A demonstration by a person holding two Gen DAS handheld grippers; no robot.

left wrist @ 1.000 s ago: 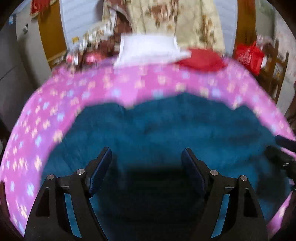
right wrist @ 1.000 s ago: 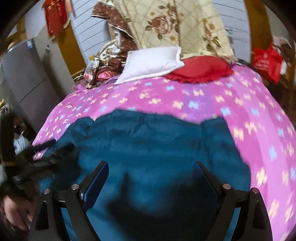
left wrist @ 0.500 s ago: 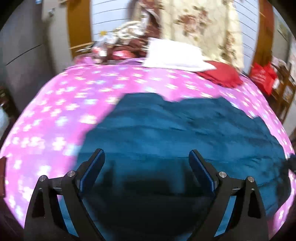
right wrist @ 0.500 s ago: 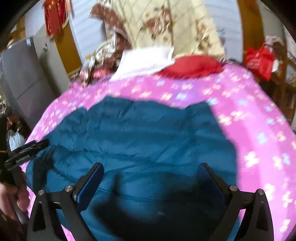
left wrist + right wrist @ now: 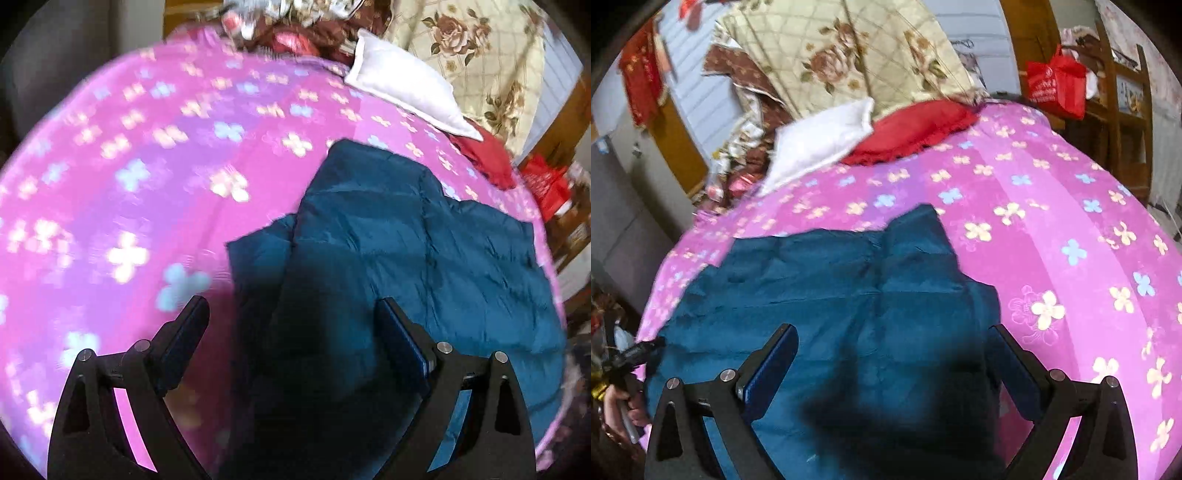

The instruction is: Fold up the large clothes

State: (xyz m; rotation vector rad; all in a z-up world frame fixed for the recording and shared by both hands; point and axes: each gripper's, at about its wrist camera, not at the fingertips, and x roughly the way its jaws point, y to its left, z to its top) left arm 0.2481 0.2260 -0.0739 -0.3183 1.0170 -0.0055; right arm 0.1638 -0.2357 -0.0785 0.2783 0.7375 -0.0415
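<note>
A large dark teal padded garment lies spread flat on a pink flowered bedspread. My left gripper is open and empty, hovering over the garment's left edge. In the right wrist view the garment fills the lower left, and my right gripper is open and empty above its right edge. The left gripper also shows at the far left of the right wrist view, held in a hand.
A white pillow and a red cushion lie at the head of the bed. A floral quilt is piled behind them. A red bag hangs on wooden furniture at the right. A grey cabinet stands at the left.
Both grippers have swung outward: the left one now looks over the garment's left edge, the right one over its right edge. Both stay open. The garment has not moved.
</note>
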